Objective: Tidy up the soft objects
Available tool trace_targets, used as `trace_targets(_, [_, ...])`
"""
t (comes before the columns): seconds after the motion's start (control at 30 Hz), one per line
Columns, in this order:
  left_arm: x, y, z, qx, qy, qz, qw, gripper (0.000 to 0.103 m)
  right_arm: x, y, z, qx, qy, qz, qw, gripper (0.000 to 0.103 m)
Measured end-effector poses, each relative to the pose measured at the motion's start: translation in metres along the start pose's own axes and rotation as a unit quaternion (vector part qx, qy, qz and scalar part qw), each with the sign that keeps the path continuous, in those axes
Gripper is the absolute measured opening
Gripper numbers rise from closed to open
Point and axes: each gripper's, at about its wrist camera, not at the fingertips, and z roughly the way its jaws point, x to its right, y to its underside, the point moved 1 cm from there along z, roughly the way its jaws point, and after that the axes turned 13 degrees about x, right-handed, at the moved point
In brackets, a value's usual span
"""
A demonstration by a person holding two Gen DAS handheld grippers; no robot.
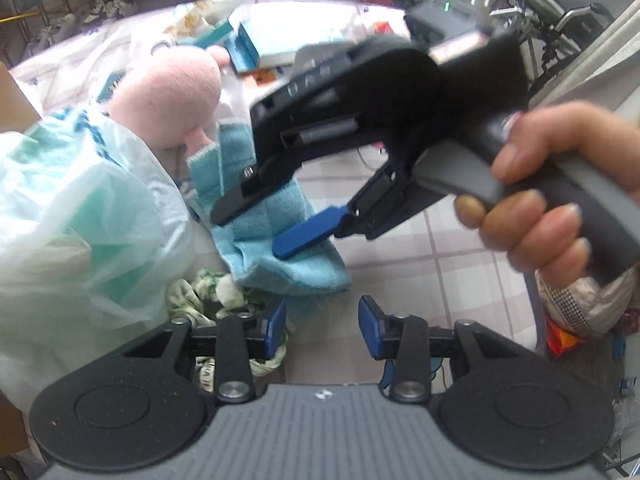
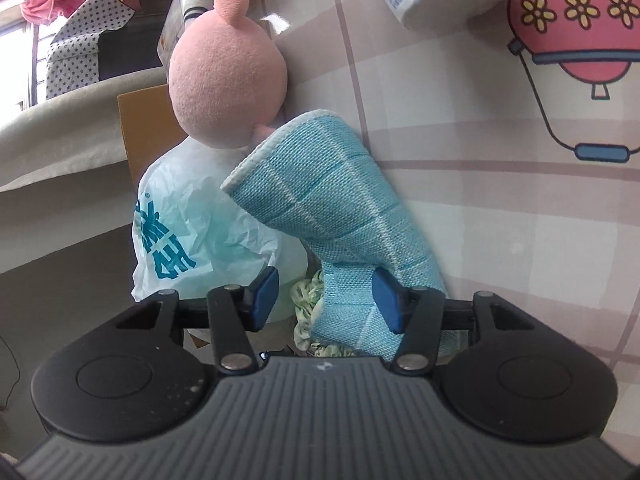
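The right gripper (image 2: 326, 300) is sitting over the blue cloth (image 2: 340, 216) with its jaws parted. The cloth is lying between the blue pads; the right pad (image 2: 386, 300) is touching a fold, the left pad (image 2: 266, 298) is standing clear, so nothing is being squeezed. In the left wrist view the same gripper (image 1: 256, 232) is reaching in from the right, held by a hand (image 1: 560, 208), its two fingers spread above the cloth (image 1: 276, 248).

The cloth is lying crumpled on the checked tablecloth (image 2: 500, 248), one end rising up against the pink plush toy (image 2: 228, 92). The toy is leaning beside a white plastic bag (image 2: 192, 232) with teal lettering. Just beside the cloth's lower edge a green-and-white patterned fabric (image 1: 208, 292) is peeking out.

The left gripper (image 1: 322, 328) is hovering above the table with its jaws partly apart, and nothing is showing between the pads. The patterned fabric is lying under its left finger (image 1: 276, 328); whether they touch, I cannot tell.

A cardboard box (image 2: 152, 128) is standing behind the bag. Farther back on the table, teal-and-white boxes (image 1: 256, 48) are lying in a loose heap.
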Motion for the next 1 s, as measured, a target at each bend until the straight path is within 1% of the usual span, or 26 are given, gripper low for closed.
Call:
trace_targets(0.17, [-0.001, -0.02, -0.013, 0.04, 0.001, 0.006, 0.9992, 0.04, 0.002, 0.0, 0.005, -0.002, -0.001, 0.014, 1.0, 0.051])
trace_targets(0.27, [0.0, -0.029, -0.01, 0.049, 0.007, 0.01, 0.9987, 0.04, 0.005, -0.004, 0.006, -0.004, -0.002, 0.023, 1.0, 0.052])
trace_targets(0.37, [0.002, -0.027, 0.004, 0.038, 0.001, 0.017, 0.9992, 0.041, 0.009, -0.006, 0.008, -0.005, -0.007, 0.037, 0.999, 0.052])
trace_targets(0.47, [-0.004, -0.015, 0.02, 0.008, -0.006, 0.015, 0.9998, 0.04, 0.013, -0.007, 0.008, -0.005, -0.013, 0.046, 0.999, 0.052])
trace_targets(0.53, [-0.005, -0.009, 0.027, -0.004, -0.008, 0.013, 0.9999, 0.04, 0.014, -0.007, 0.006, -0.002, -0.013, 0.044, 0.999, 0.055])
trace_targets(0.57, [-0.006, -0.007, 0.03, -0.012, -0.01, 0.012, 0.9998, 0.04, 0.014, -0.009, 0.001, 0.0, -0.014, 0.037, 0.999, 0.061])
trace_targets(0.6, [-0.007, -0.006, 0.032, -0.016, -0.01, 0.011, 0.9998, 0.04, 0.01, -0.01, -0.003, 0.004, -0.014, 0.025, 1.0, 0.068])
trace_targets(0.67, [-0.007, -0.003, 0.035, -0.02, -0.012, 0.012, 0.9997, 0.04, -0.003, -0.013, -0.015, 0.021, -0.016, -0.018, 0.999, 0.076])
trace_targets(0.7, [-0.007, -0.001, 0.036, -0.023, -0.012, 0.013, 0.9996, 0.041, -0.011, -0.014, -0.021, 0.031, -0.017, -0.044, 0.998, 0.078])
trace_targets(0.77, [-0.007, 0.002, 0.039, -0.029, -0.013, 0.015, 0.9994, 0.041, -0.025, -0.017, -0.031, 0.052, -0.004, -0.093, 0.994, 0.078])
trace_targets(0.87, [-0.005, 0.005, 0.04, -0.031, -0.013, 0.017, 0.9993, 0.042, -0.04, -0.02, -0.036, 0.074, 0.04, -0.161, 0.983, 0.078])
trace_targets(0.93, [-0.004, 0.007, 0.041, -0.032, -0.013, 0.018, 0.9992, 0.042, -0.045, -0.021, -0.029, 0.073, 0.068, -0.198, 0.975, 0.078])
trace_targets(1.0, [-0.001, 0.005, 0.044, -0.033, -0.014, 0.018, 0.9992, 0.042, -0.05, -0.019, -0.019, 0.06, 0.087, -0.229, 0.968, 0.078])
